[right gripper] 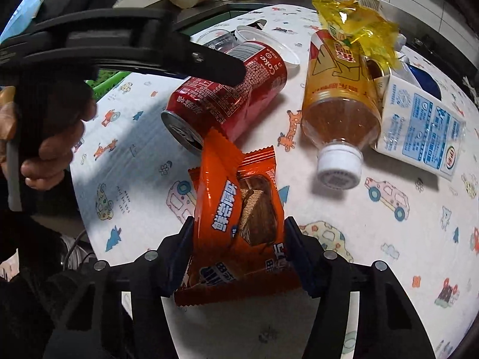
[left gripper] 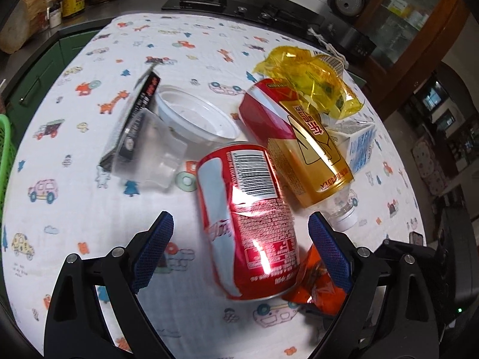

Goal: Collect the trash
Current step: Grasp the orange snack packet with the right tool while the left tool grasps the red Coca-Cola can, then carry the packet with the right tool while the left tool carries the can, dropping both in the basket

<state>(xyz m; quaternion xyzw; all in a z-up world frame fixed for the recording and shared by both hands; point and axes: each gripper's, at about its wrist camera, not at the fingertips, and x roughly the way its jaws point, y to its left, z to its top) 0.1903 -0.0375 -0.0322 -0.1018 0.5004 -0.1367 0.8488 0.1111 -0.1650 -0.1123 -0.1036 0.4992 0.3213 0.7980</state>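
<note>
Right now the right gripper (right gripper: 238, 233) pinches an orange snack wrapper (right gripper: 236, 218) between its pads, lifted off the patterned tablecloth (right gripper: 374, 239). At 11 o'clock from the wrapper a red soda can (left gripper: 248, 218) lies on its side, and the left gripper (left gripper: 241, 239) stands spread wide with the can between its fingers, pads clear of it. At 1 o'clock a capped bottle (right gripper: 338, 104) lies beside a milk carton (right gripper: 419, 125), with a yellow crumpled bag (right gripper: 356, 15) over them

A glossy metal can (left gripper: 248, 221), a shiny crinkled orange foil wrapper (right gripper: 236, 224) and a clear plastic bottle (right gripper: 338, 110) lay on matt printed cloth (left gripper: 89, 203).
</note>
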